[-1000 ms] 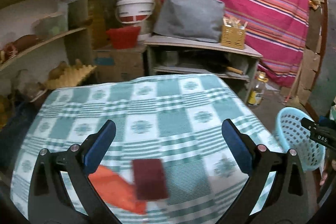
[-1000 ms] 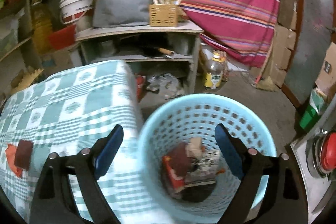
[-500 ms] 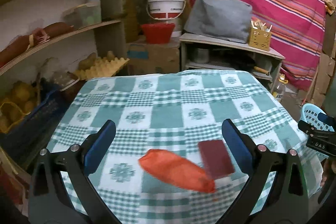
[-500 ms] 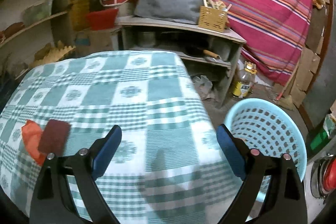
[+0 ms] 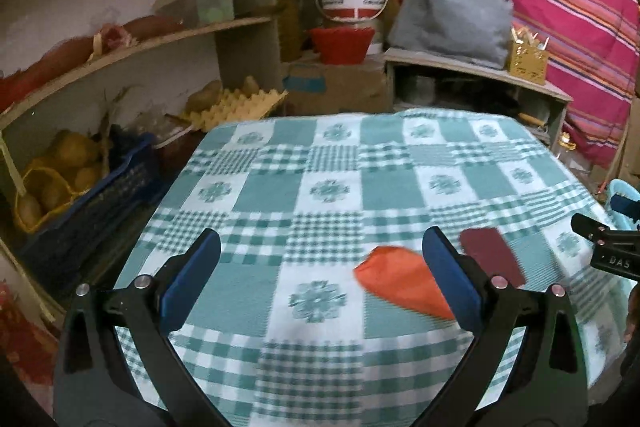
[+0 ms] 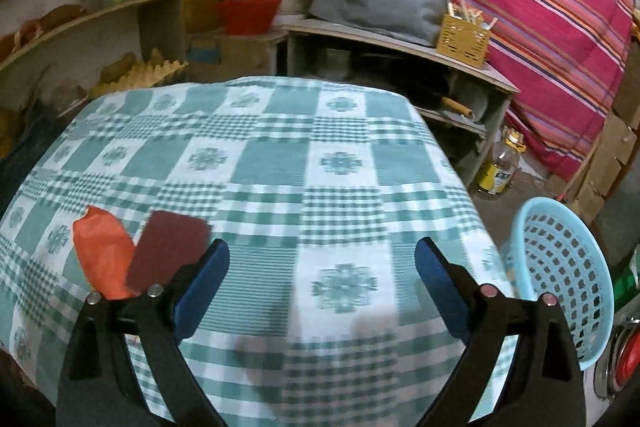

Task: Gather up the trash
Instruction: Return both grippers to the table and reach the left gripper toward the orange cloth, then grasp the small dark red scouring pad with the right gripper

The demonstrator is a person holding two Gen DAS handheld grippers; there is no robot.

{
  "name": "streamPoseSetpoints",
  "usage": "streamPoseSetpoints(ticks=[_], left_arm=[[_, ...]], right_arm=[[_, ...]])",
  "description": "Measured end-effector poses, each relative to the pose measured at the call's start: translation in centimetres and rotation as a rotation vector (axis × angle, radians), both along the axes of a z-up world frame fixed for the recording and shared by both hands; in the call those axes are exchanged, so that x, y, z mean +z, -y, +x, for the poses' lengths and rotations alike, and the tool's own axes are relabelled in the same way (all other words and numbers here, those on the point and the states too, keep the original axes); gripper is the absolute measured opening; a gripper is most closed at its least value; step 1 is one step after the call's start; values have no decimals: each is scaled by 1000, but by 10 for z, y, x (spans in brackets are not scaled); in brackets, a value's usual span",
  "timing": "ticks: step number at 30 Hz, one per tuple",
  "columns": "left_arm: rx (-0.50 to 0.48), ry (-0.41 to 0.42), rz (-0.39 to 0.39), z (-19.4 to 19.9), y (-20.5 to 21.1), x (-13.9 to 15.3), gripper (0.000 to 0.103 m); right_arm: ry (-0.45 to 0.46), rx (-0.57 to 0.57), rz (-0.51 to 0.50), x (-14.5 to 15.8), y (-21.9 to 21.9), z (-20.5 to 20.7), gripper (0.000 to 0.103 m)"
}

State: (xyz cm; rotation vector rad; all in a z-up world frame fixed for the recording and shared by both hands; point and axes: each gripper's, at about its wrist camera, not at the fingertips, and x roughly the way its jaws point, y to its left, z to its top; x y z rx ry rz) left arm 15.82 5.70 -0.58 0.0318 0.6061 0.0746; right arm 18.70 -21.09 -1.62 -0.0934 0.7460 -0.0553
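Both tongs were wide open and empty, so nothing was picked up yet. The left gripper [image 5: 320, 275] hung over the checked tablecloth [image 5: 392, 187], with the orange wrapper [image 5: 400, 285] and maroon packet [image 5: 490, 261] lying at its 3 o'clock. The right gripper [image 6: 322, 281] had them at 9 o'clock, the blue basket [image 6: 560, 267] waiting at 3 o'clock, probably for an easy drop.

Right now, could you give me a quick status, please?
Both grippers, left gripper and right gripper, open, empty. Orange wrapper, maroon packet on tablecloth. Nothing blocking.
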Motion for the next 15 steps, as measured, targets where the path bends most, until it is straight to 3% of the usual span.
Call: streamPoseSetpoints(ticks=[15], left_arm=[[74,-48,-13,7,-51,-26,98]], right_arm=[[-61,126,-6,-24,-81,11,92]])
